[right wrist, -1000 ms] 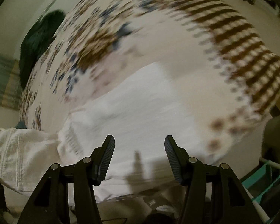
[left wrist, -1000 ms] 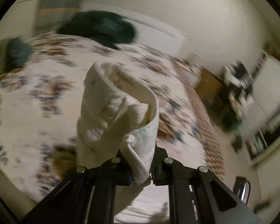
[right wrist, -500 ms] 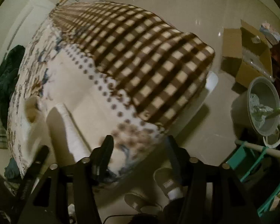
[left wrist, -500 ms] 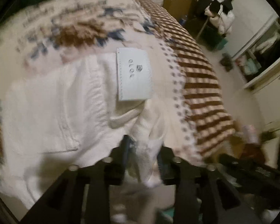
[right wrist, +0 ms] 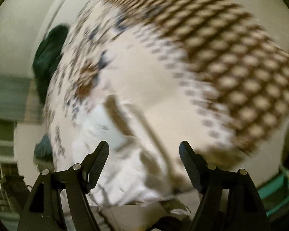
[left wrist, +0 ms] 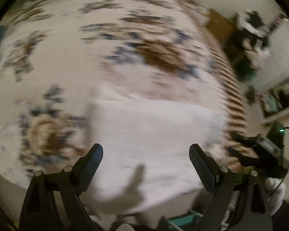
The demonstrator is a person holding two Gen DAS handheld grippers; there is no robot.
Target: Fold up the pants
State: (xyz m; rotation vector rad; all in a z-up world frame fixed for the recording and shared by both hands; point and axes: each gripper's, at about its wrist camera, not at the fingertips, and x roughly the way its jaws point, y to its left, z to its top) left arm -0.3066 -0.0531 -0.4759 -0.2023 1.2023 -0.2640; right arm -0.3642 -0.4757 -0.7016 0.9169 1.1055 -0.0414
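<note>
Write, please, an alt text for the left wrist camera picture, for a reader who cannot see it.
The left gripper is open and holds nothing above white pants that lie flat on a bed with a brown and blue patterned cover. The picture is blurred by motion. At the right edge is a cluttered room, too smeared to describe.

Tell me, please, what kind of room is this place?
Most likely a bedroom in a home. A bed with a patterned floral and checked bedspread fills both views, the white pants lie on it, and clothes are piled on furniture by the wall.
</note>
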